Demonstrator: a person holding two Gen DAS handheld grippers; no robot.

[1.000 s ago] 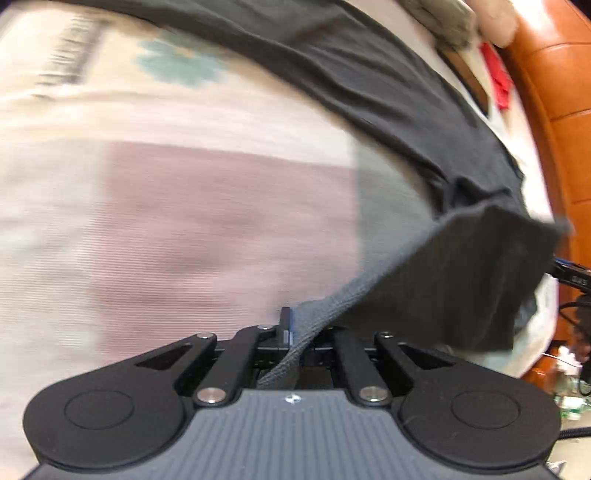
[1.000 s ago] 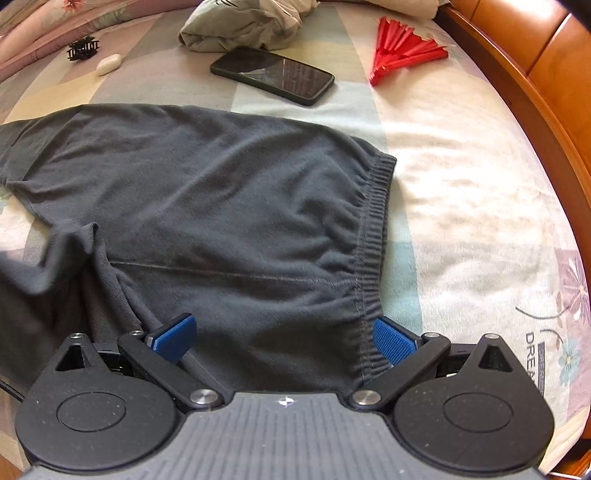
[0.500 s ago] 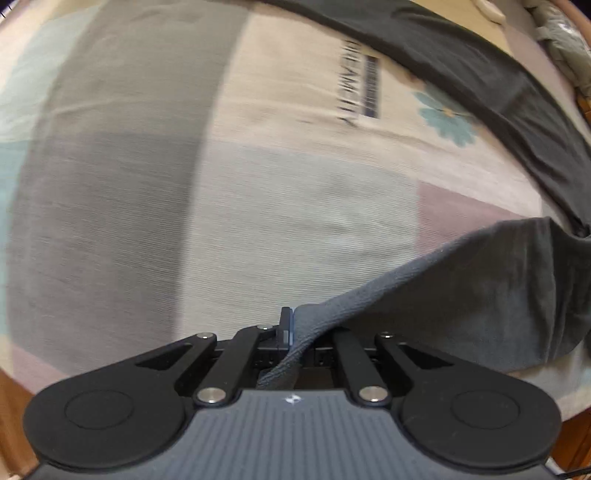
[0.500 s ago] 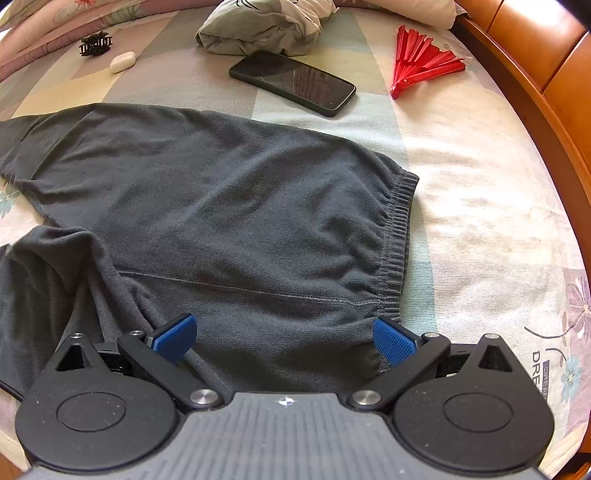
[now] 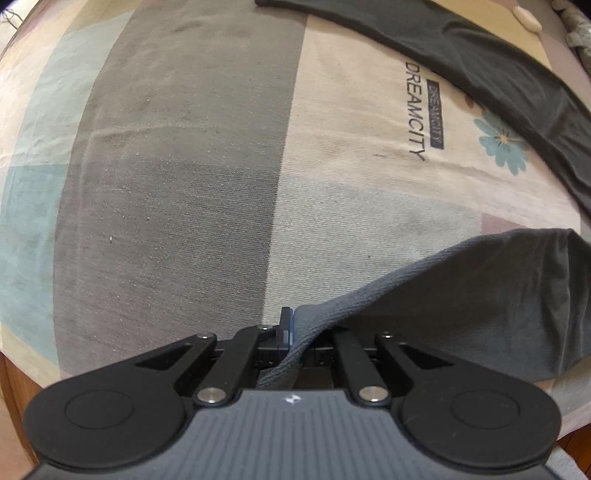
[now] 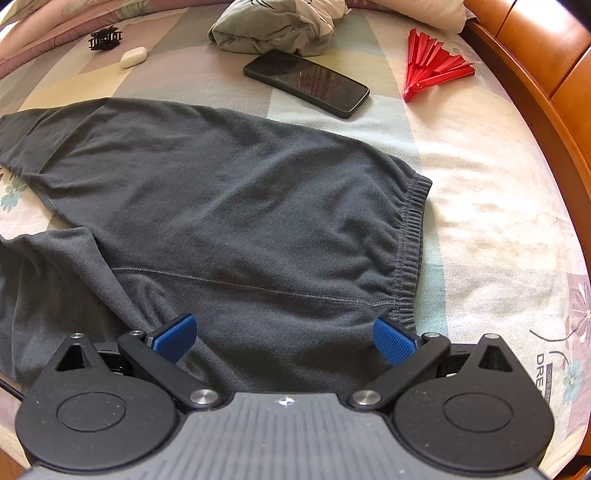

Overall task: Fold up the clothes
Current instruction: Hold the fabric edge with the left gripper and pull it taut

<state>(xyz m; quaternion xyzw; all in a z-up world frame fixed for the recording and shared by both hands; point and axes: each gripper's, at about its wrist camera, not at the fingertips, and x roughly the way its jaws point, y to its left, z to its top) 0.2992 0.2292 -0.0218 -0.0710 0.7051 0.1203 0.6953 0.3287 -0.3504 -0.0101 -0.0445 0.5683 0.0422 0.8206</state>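
Since a second ago the left tool [image 5: 291, 328] has carried the pant-leg hem [image 5: 332, 314] across the bed; blur gone, and the bedsheet [image 5: 177, 192] under it now shows grey and cream panels plus the "DREAMCITY" print [image 5: 415, 110]. Right tool [image 6: 284, 338] barely shifted, trousers a touch lower in its view.

Surface: bed with patchwork sheet; wooden bed frame [image 6: 535, 74] along the right edge in the right wrist view.

Trousers [image 6: 229, 206], dark grey: lying flat on the sheet, long axis roughly left–right in the right view, elastic waistband [image 6: 410, 251] at the right end, legs running off to the left.

Left tool: jaws closed, pinching the hem; fabric bunches between the pads and trails off right. Second leg [image 5: 517, 85] lies as a dark band across the upper right of that view.

Right tool: jaws spread wide over the waist area, blue pads [image 6: 175, 336] above the cloth, nothing clamped; can't tell whether they touch.

Right view only, left to right: black hair clip [image 6: 105, 37], small white case [image 6: 133, 57], crumpled light garment [image 6: 273, 26], phone [image 6: 306, 83], red folding fan [image 6: 432, 62]. Left view only: the print and a blue flower motif [image 5: 502, 142].
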